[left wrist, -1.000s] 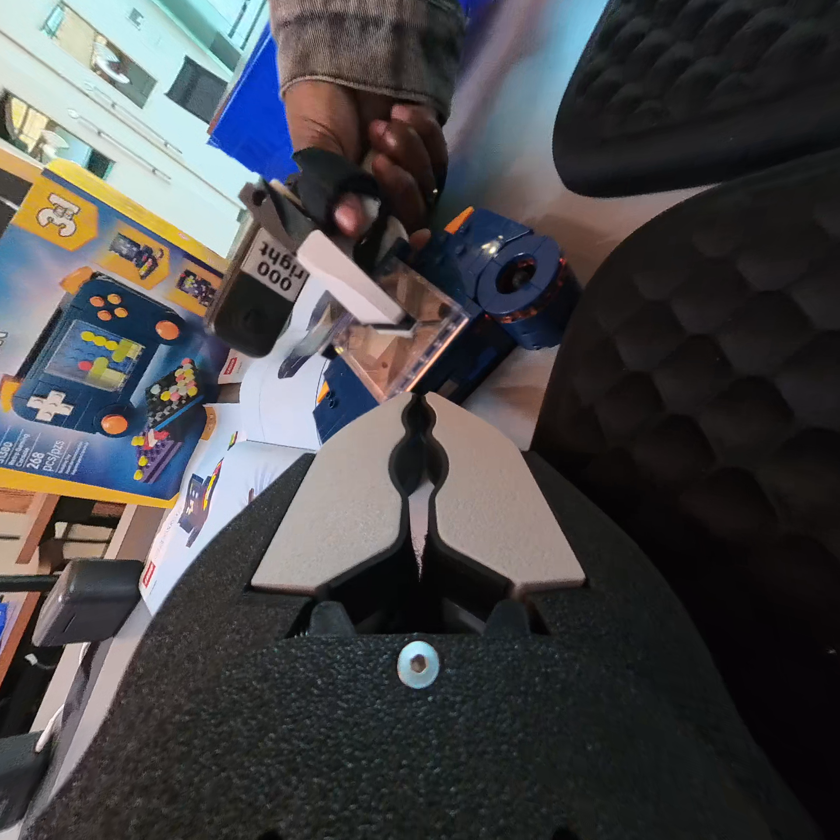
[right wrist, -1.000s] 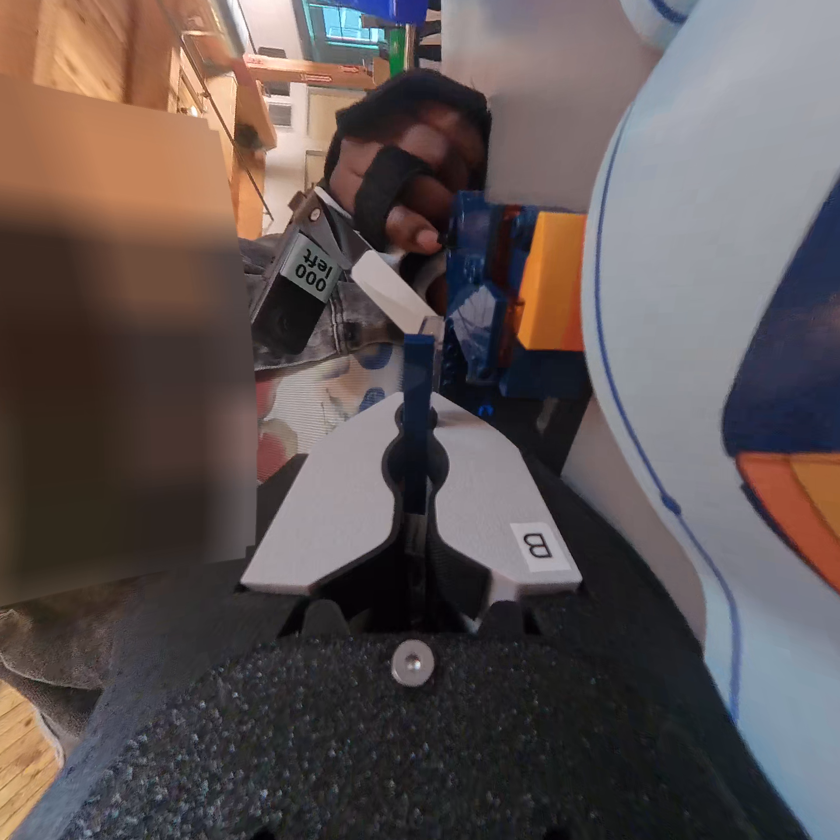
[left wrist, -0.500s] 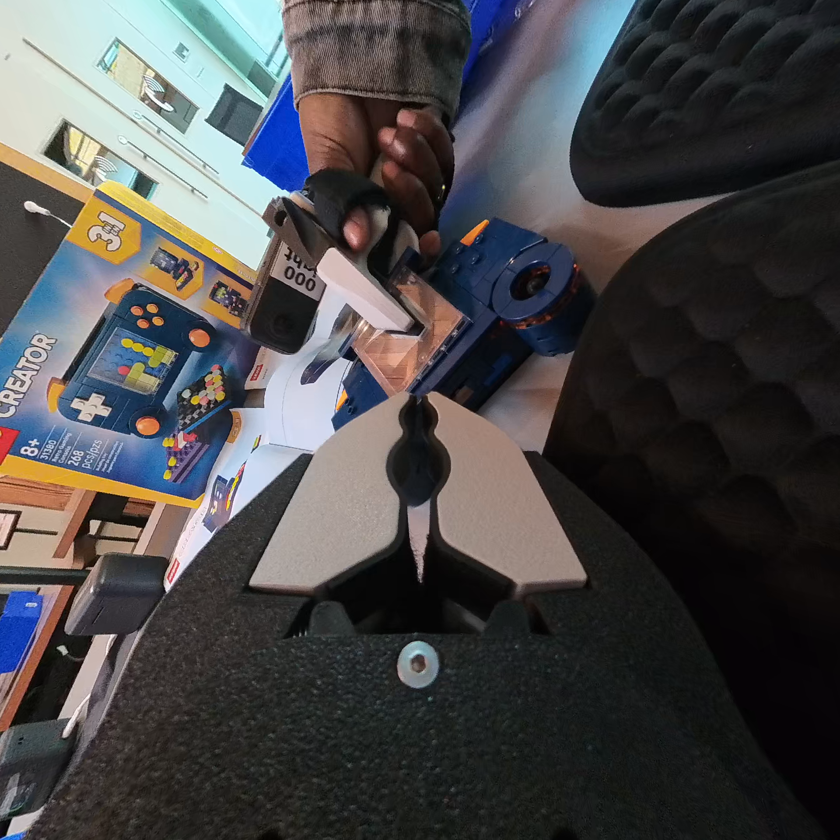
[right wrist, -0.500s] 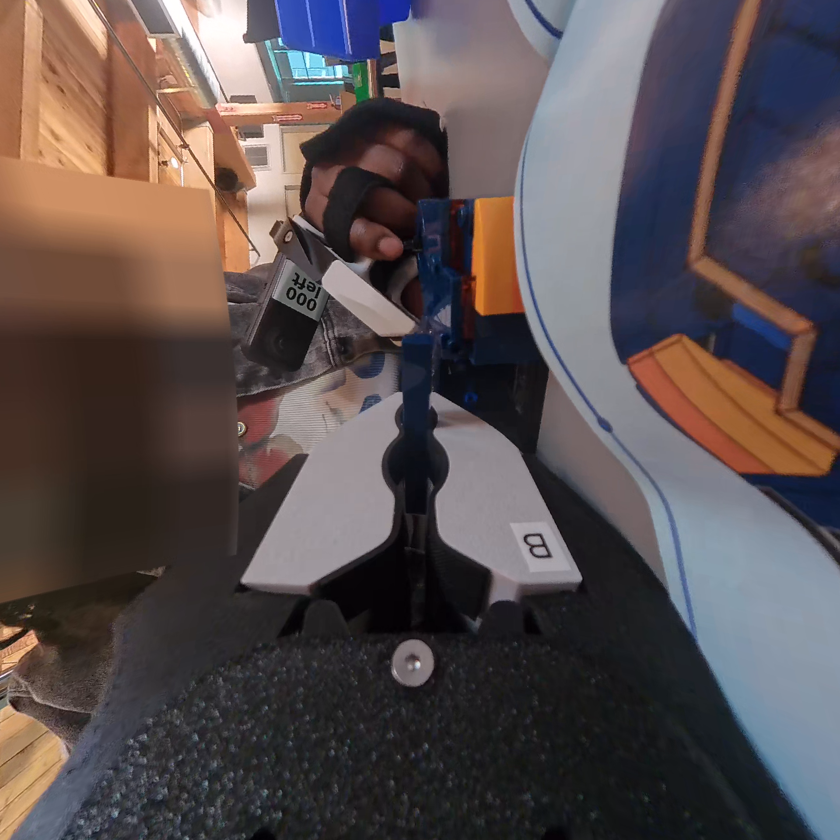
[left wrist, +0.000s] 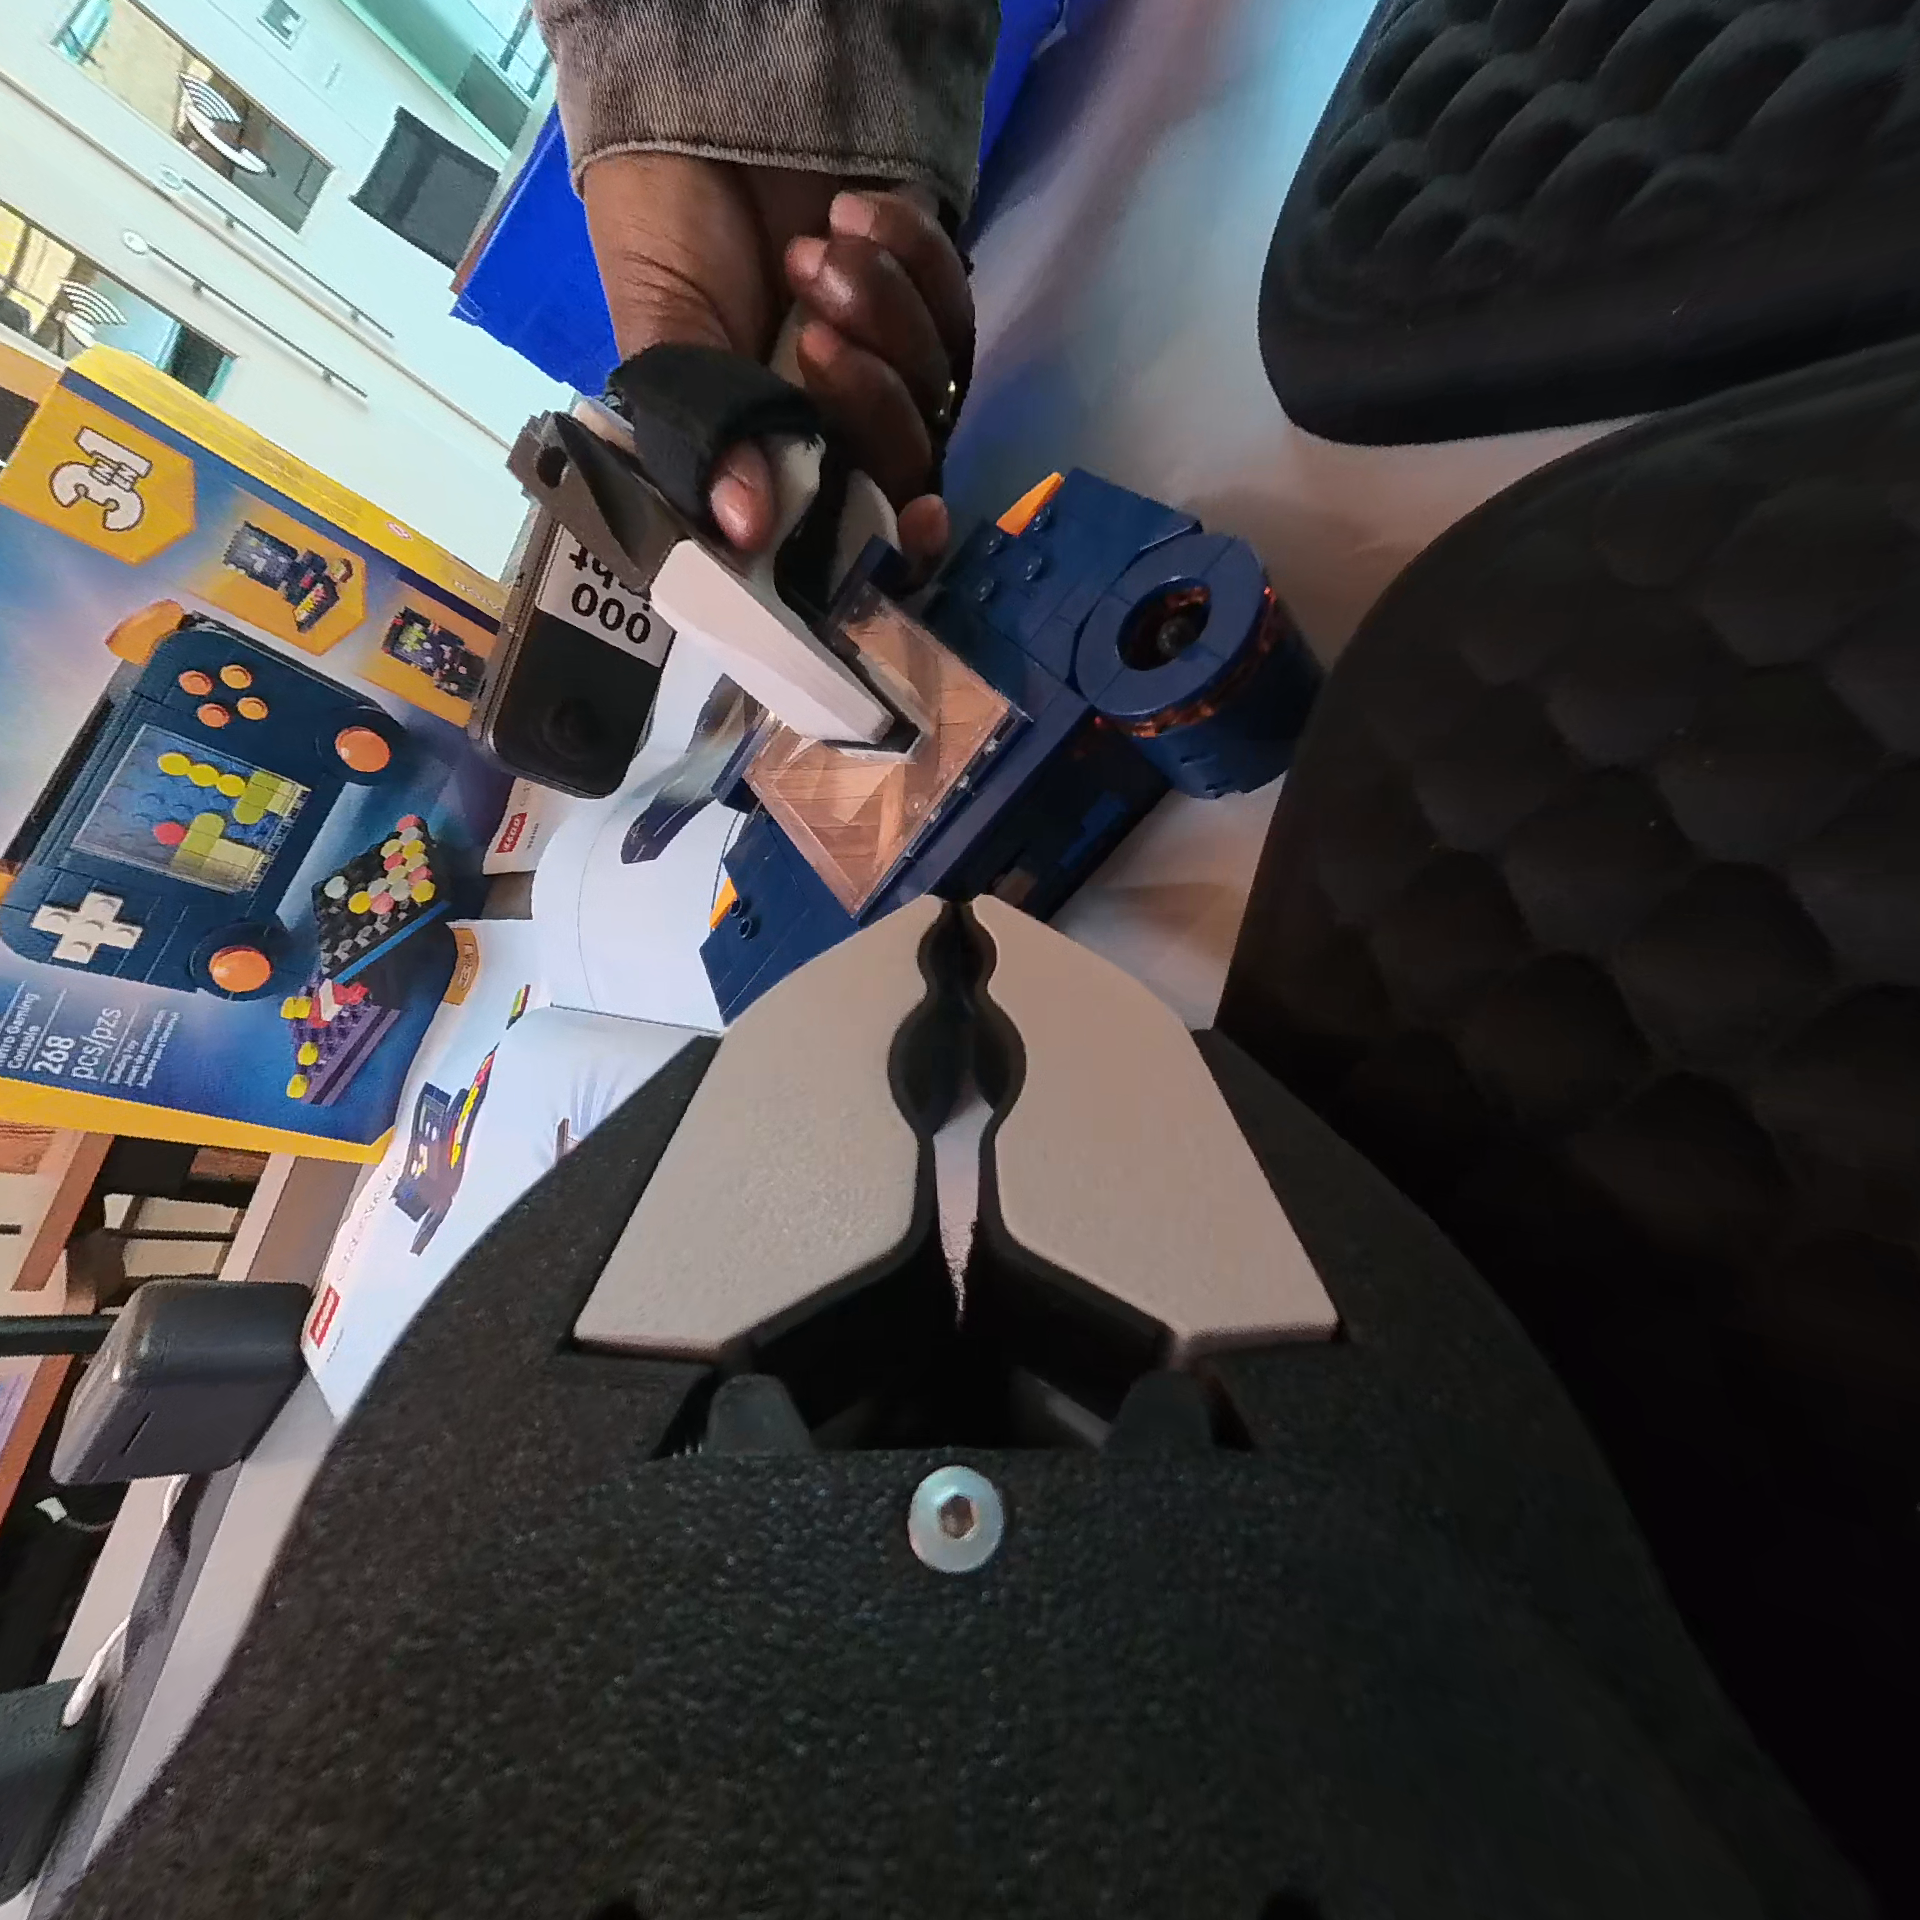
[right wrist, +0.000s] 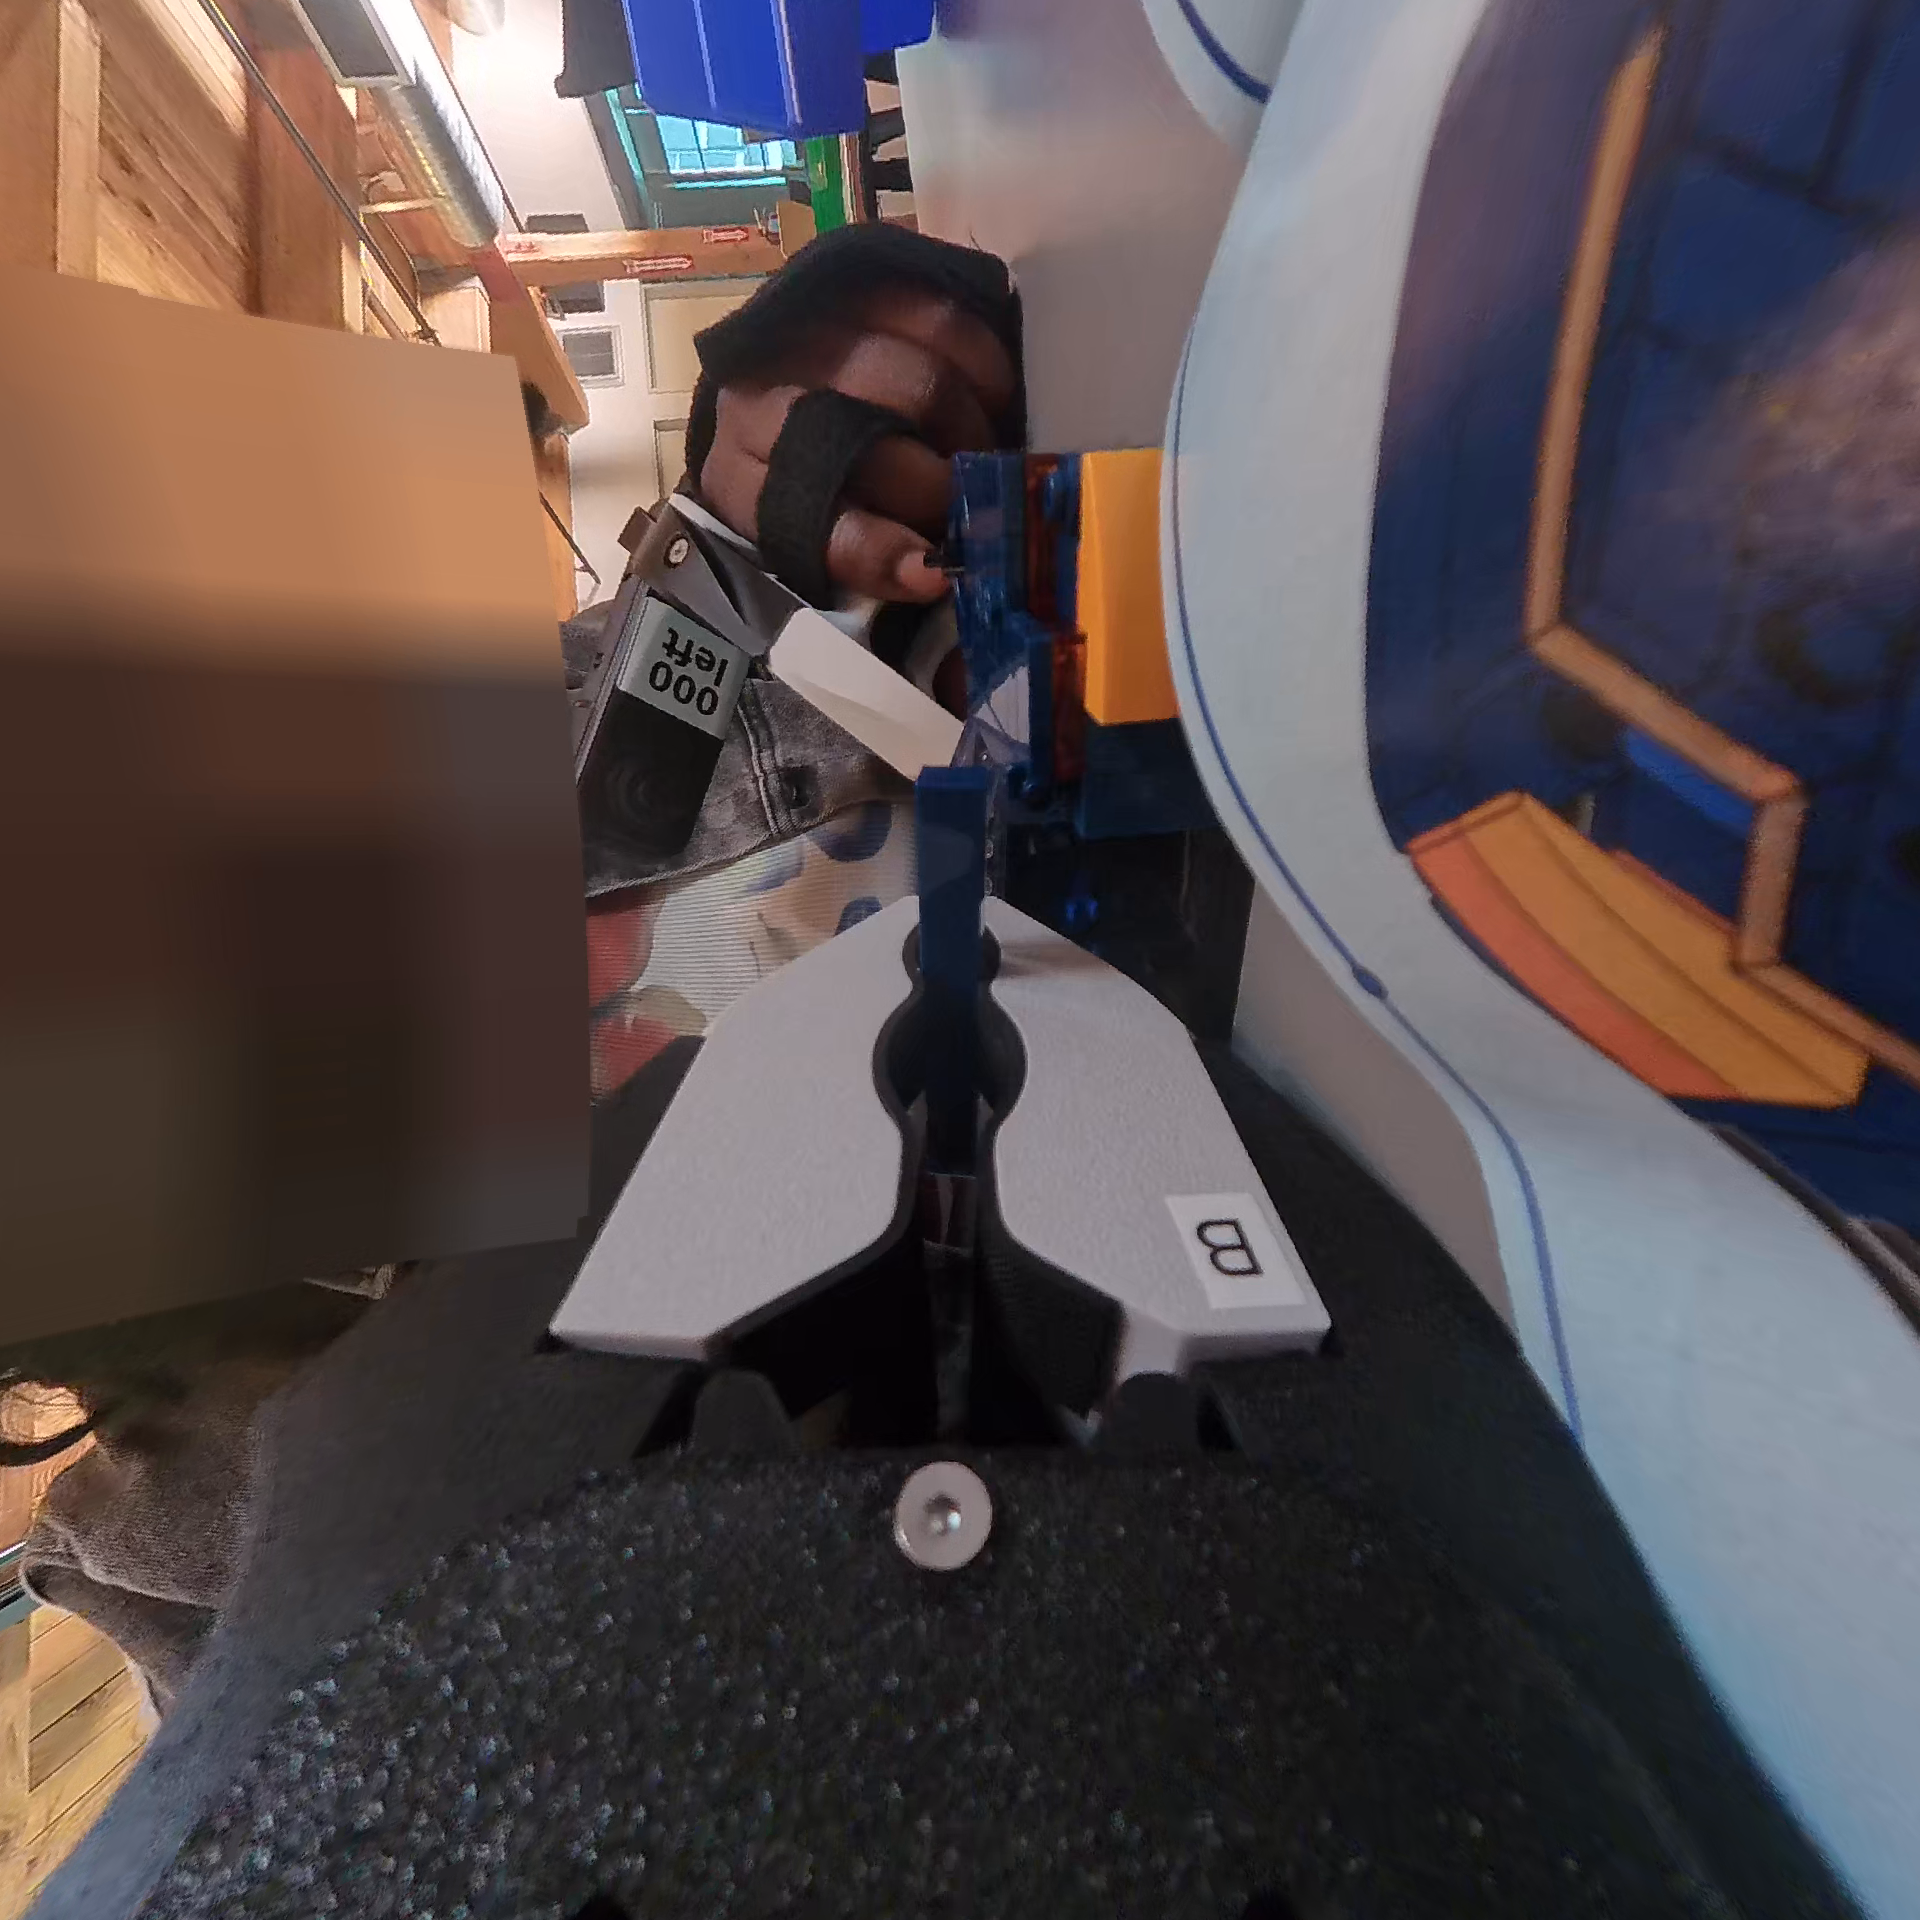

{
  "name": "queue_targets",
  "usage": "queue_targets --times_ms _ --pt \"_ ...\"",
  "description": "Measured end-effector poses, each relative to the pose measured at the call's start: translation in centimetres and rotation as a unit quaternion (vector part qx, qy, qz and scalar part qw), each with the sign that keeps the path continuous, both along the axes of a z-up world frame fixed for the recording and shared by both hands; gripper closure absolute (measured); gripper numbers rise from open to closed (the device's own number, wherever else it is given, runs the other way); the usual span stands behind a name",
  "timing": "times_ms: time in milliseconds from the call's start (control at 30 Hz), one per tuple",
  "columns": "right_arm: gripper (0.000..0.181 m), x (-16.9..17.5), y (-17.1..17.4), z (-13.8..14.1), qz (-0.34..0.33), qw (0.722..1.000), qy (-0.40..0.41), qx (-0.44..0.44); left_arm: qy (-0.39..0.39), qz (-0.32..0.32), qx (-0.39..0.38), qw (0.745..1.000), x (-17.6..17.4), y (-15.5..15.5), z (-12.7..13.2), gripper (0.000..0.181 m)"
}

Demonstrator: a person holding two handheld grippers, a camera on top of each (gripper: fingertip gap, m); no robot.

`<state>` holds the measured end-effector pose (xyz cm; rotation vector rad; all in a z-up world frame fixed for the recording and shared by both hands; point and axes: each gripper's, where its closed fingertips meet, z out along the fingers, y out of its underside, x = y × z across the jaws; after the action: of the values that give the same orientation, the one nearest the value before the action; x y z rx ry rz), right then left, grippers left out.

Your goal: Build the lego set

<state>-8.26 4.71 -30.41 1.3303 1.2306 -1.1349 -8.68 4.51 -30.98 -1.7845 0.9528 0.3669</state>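
Observation:
A dark blue lego model (left wrist: pixel 1049 665) with a clear screen panel (left wrist: pixel 883 790), orange trim and a round ring end lies on the white table. It also shows in the right wrist view (right wrist: pixel 1039 644). My left gripper (left wrist: pixel 956 906) is shut, its tips pinching the model's near edge. It shows in the right wrist view too (right wrist: pixel 940 740). My right gripper (right wrist: pixel 951 914) is shut on a thin dark blue plate (right wrist: pixel 948 842) and holds it against the screen panel. In the left wrist view it (left wrist: pixel 883 727) rests on the panel, held by a hand.
The set's box (left wrist: pixel 208 748) stands at the left, with instruction booklets (left wrist: pixel 457 1174) lying beside it. A curled booklet page (right wrist: pixel 1558 727) fills the right of the right wrist view. Black bumpy cushions (left wrist: pixel 1610 831) crowd the right side. A blue bin (right wrist: pixel 758 62) is behind. The tips of both grippers are at nearly the same place.
The right gripper has slid the blue plate closer along the screen panel. The left gripper still holds the model and has shifted only slightly.

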Motion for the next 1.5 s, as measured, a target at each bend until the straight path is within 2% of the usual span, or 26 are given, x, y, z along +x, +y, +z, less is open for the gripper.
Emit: queue_targets --times_ms 633,733,800,933,967,1033,1100,1167,1267,1500 --pt "0.177 -0.1 -0.3 -0.3 -0.018 0.999 0.04 0.01 -0.001 -0.005 -0.013 1.0 0.1 -0.2 -0.2 0.181" --pt "0.153 0.5 -1.1 0.1 0.009 0.999 0.045 0.013 0.003 0.003 0.001 1.0 -0.1 -0.1 0.0 0.181" --pt "0.151 0.5 -1.1 0.1 0.008 0.999 0.044 0.015 0.004 0.002 0.007 1.0 -0.1 -0.1 0.1 0.181" --pt "0.135 0.1 0.6 0.3 -0.018 0.998 0.047 0.041 0.005 0.006 0.012 1.0 -0.2 -0.1 0.2 0.181" --pt "0.139 0.1 1.0 0.2 -0.026 0.996 0.06 0.055 0.006 0.006 0.014 1.0 -0.2 -0.1 0.2 0.181" --pt "0.159 0.1 0.9 0.1 -0.03 0.995 0.075 0.06 0.005 0.005 0.014 1.0 -0.1 -0.1 0.3 0.181" --pt "0.176 0.1 0.0 0.5 -0.025 0.996 0.075 0.036 0.005 0.004 0.014 1.0 -0.1 -0.1 0.3 0.181" --pt "0.174 -0.2 0.0 0.9 -0.034 0.997 0.071 0.009 0.008 0.005 0.019 1.0 -0.1 -0.1 0.4 0.181" --pt "0.177 -0.1 0.5 0.1 -0.036 0.997 0.056 0.025 0.012 0.007 0.027 1.0 -0.1 -0.1 0.5 0.181" --pt "0.175 0.0 -0.6 0.0 -0.01 0.999 0.03 -0.002 0.027 0.002 0.047 0.999 0.0 0.0 0.9 0.18"
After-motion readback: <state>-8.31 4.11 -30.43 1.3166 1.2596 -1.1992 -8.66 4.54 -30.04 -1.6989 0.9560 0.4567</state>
